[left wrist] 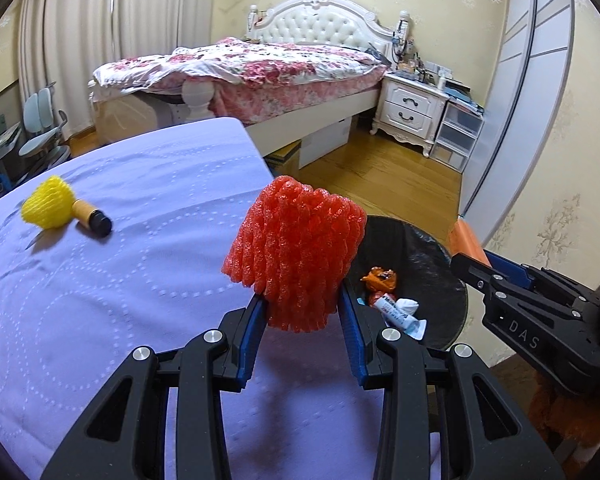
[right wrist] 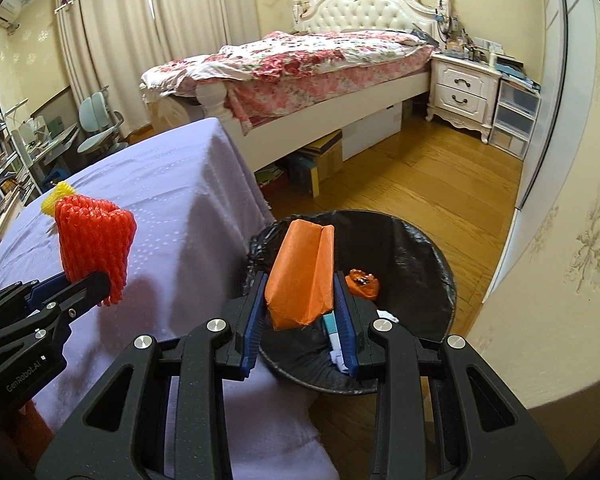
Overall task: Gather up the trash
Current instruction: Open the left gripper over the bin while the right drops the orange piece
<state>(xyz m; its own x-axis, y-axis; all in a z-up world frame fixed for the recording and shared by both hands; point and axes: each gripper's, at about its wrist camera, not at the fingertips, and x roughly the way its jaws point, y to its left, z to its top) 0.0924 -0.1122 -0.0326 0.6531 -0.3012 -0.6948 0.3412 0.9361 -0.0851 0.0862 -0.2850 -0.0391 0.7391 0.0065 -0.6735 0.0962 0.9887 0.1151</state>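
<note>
Right wrist view: right claw [right wrist: 300, 312] pinches folded orange paper [right wrist: 302, 276] above the black-lined trash bin [right wrist: 428, 248], ready to drop, while left claw [right wrist: 86, 284] clamps red foam fruit netting [right wrist: 94, 240] over the lavender tabletop [right wrist: 172, 184].

My left gripper [left wrist: 302, 312] tilts downward, its blue pads clamped on a red foam net [left wrist: 296, 256]. My right gripper [right wrist: 300, 312], just beside it and angled down alike, pinches an orange paper wad [right wrist: 300, 276] between its pads.
</note>
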